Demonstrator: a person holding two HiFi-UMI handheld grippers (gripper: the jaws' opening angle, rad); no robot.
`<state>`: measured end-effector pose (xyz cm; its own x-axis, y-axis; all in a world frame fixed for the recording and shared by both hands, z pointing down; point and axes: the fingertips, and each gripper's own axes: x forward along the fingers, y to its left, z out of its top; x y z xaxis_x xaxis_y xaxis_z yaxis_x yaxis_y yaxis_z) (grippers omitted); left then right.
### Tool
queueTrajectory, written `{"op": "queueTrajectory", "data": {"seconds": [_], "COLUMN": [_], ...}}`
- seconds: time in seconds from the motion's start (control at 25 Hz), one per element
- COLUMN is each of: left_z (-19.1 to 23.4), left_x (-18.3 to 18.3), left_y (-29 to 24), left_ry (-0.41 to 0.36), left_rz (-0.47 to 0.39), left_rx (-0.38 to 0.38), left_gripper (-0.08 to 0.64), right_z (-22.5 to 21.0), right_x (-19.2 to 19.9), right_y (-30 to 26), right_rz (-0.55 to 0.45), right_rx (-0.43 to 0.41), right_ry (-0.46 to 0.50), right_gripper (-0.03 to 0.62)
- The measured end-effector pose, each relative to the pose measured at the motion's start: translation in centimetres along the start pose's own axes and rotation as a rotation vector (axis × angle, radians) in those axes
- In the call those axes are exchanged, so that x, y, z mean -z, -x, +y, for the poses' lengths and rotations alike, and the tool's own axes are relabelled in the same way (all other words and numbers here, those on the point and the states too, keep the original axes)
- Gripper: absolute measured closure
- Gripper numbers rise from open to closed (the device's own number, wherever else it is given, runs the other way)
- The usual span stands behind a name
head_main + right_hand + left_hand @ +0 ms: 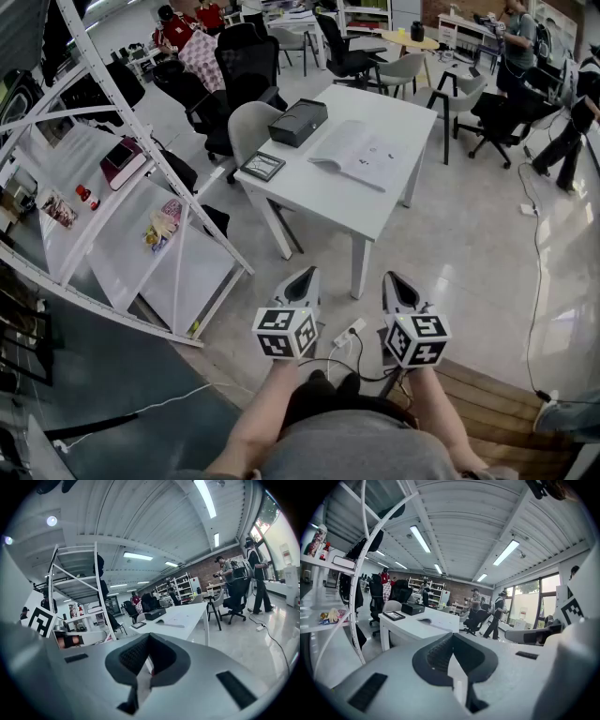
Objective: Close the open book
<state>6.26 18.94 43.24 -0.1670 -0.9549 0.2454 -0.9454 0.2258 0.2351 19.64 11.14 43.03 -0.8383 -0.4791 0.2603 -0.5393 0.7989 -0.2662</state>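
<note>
The open book [354, 153] lies flat on a white table [375, 211] well ahead of me, its pages facing up. In the left gripper view the book [425, 619] is a small pale shape on the far table; in the right gripper view the book [174, 623] is small too. My left gripper [305, 275] and right gripper [394, 278] hang side by side over the floor, short of the table's near corner. Both point toward the table. The left gripper [451, 637] has its jaws together with nothing between them. So does the right gripper [147, 637].
A black box [298, 122] and a dark framed tablet [262, 166] sit on the table's left part. A grey chair [251, 124] stands behind it. A white shelving rack [141, 187] leans at the left. A power strip [349, 333] and cables lie on the floor below the grippers.
</note>
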Motion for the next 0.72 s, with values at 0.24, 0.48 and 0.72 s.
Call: {"op": "queueTrajectory", "data": {"seconds": [0.24, 0.48, 0.72], "left_z": [0.1, 0.0, 0.2], "left_x": [-0.5, -0.8, -0.5], "left_y": [-0.1, 0.3, 0.2], "left_ry": [-0.027, -0.022, -0.024], "left_rz": [-0.006, -0.019, -0.012], "left_rx": [-0.004, 0.016, 0.005], "left_gripper": [0.554, 0.552, 0.552], "right_z": [-0.1, -0.6, -1.2], "right_x": [-0.4, -0.3, -0.6], "right_y": [0.0, 0.2, 0.1], "right_rz": [-0.015, -0.012, -0.023], "right_rx": [-0.005, 0.005, 0.009], "right_ry": [0.005, -0.014, -0.019], "right_gripper": [0.589, 0.588, 0.588]}}
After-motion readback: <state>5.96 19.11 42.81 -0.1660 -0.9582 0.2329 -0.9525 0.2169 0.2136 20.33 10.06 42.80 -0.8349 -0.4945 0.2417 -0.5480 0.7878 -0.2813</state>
